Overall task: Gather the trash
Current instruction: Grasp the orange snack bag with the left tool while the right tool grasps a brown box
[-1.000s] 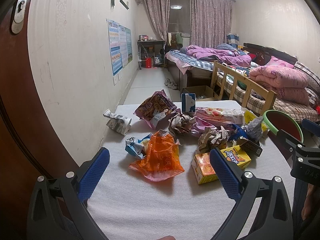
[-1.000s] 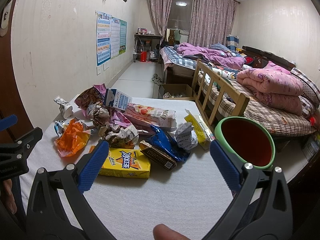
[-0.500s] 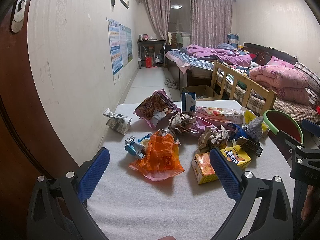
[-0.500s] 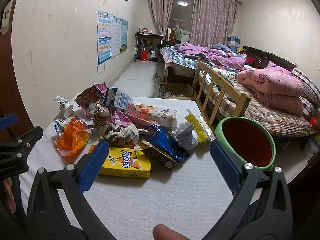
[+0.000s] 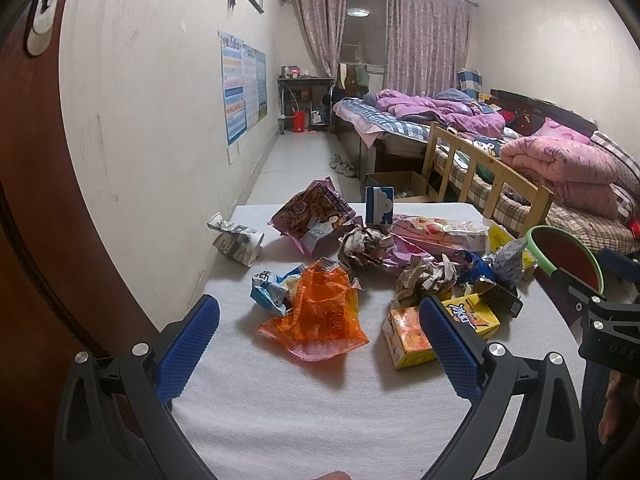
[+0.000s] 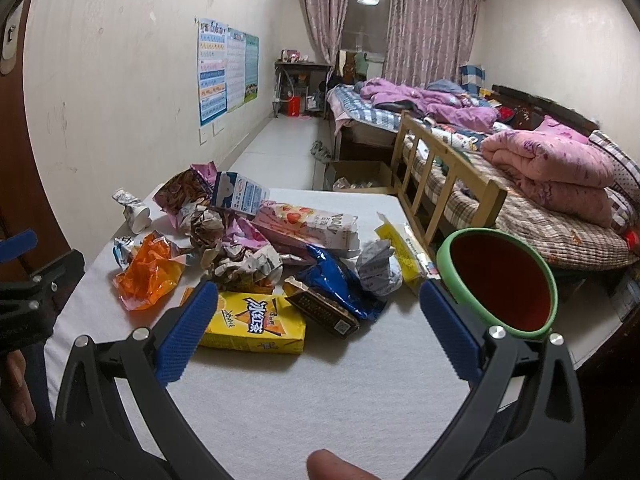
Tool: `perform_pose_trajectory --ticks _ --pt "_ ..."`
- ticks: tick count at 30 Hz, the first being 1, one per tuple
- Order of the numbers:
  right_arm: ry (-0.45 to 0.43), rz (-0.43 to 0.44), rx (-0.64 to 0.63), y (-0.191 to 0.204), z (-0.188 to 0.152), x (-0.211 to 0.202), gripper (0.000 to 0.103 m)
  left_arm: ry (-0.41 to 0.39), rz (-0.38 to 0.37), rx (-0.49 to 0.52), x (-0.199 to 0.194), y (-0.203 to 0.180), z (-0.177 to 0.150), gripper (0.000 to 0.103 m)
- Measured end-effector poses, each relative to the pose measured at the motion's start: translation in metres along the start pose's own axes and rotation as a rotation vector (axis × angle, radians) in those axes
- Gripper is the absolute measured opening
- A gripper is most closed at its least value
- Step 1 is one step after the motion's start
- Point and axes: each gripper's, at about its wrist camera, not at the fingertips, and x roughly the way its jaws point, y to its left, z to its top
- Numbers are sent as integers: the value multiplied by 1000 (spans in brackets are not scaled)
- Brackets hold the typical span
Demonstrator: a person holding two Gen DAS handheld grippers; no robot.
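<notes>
- Bedroom first, from the left wrist view: pale walls, pink curtains [image 5: 424,40] at the far window, posters [image 5: 242,84] on the left wall, and a bed [image 5: 560,184] heaped with pink quilts along the right side.
- Up close stands a table [image 5: 320,400] under a white cover, its near edge bare, with the trash bunched across the middle and far half.
- An orange plastic wrapper [image 5: 320,312] lies nearest the left gripper [image 5: 316,344], whose blue pads sit wide apart with nothing between them.
- Near the left edge of the table rests a crushed paper cup [image 5: 236,240]; a yellow box [image 5: 436,328] lies to the right of the orange wrapper, partly behind the right-hand pad.
- A green-rimmed bin [image 5: 564,256] stands just off the table's right edge, red inside.

- Right wrist view: same table [image 6: 320,380], same bed [image 6: 540,184] on the right.
- Its right gripper [image 6: 316,332] hovers over the near edge, pads spread wide and gripping nothing.
- Just past the left pad lies the yellow box [image 6: 256,324], touching a dark flat box [image 6: 324,310] beside a blue foil bag [image 6: 340,280].
- A blue-and-white carton [image 6: 240,196] stands toward the far edge, next to a long pink package [image 6: 308,224].
- Crumpled paper [image 6: 244,264] sits mid-pile; the orange plastic wrapper [image 6: 150,272] lies at the left edge.
- Beside the right pad the green-rimmed bin [image 6: 496,280] stands at the table's right edge, tilted toward the camera.
</notes>
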Motion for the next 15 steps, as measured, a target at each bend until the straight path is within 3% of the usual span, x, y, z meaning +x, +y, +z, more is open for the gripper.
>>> perform_pose_trajectory --ticks 5,9,15 --pt "39 30 -4 -8 8 9 100 62 -38 -22 12 3 2 95" --pt "103 62 -10 -13 6 28 100 172 -47 -77 37 12 0 95" --pt "184 99 -15 -20 2 53 100 234 -60 -93 62 14 -2 95"
